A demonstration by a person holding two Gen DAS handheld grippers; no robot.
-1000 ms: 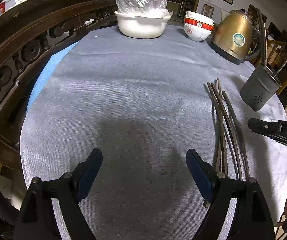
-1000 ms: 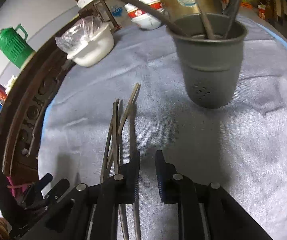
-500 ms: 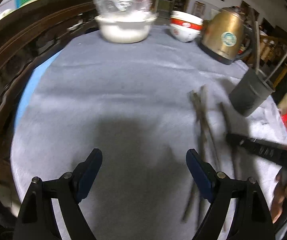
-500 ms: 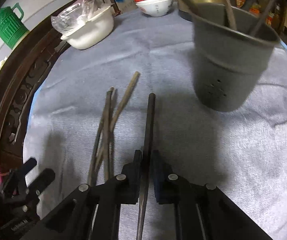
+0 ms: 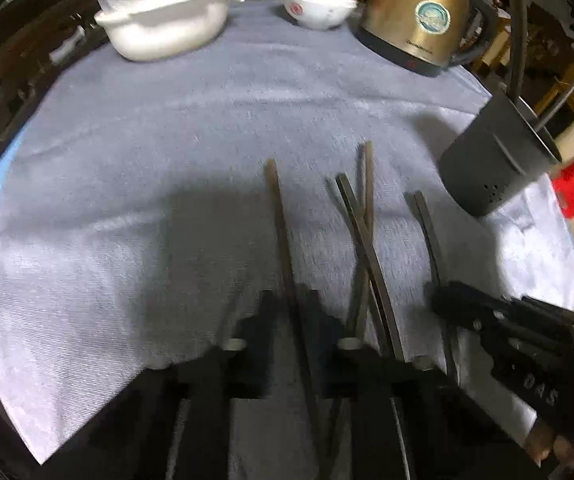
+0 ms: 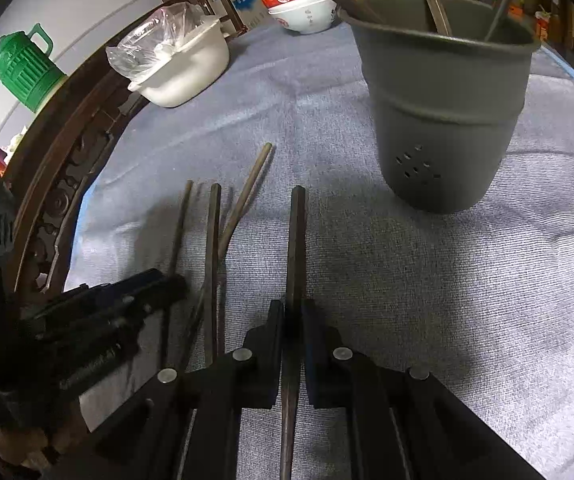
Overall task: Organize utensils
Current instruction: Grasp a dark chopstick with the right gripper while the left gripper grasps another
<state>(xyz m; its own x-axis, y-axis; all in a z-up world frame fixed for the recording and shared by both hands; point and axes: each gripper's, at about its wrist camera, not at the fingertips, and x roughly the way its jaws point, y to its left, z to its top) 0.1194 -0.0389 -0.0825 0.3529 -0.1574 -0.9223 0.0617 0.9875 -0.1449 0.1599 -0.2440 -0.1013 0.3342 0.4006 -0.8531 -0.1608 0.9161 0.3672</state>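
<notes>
Right wrist view: right gripper fingers pinch a chopstick lengthwise, tip toward the holder.

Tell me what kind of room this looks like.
Probably a home dining or kitchen area: a cloth-covered round table carries stacked rice bowls, a brass-coloured electric kettle, loose chopsticks and a grey utensil holder, with a carved wooden chair back alongside.

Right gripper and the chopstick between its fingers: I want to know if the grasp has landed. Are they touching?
Touching. The right wrist view shows the right gripper shut on the chopstick, both pads pressed against its sides with no gap, its tip pointing toward the utensil holder.
</notes>
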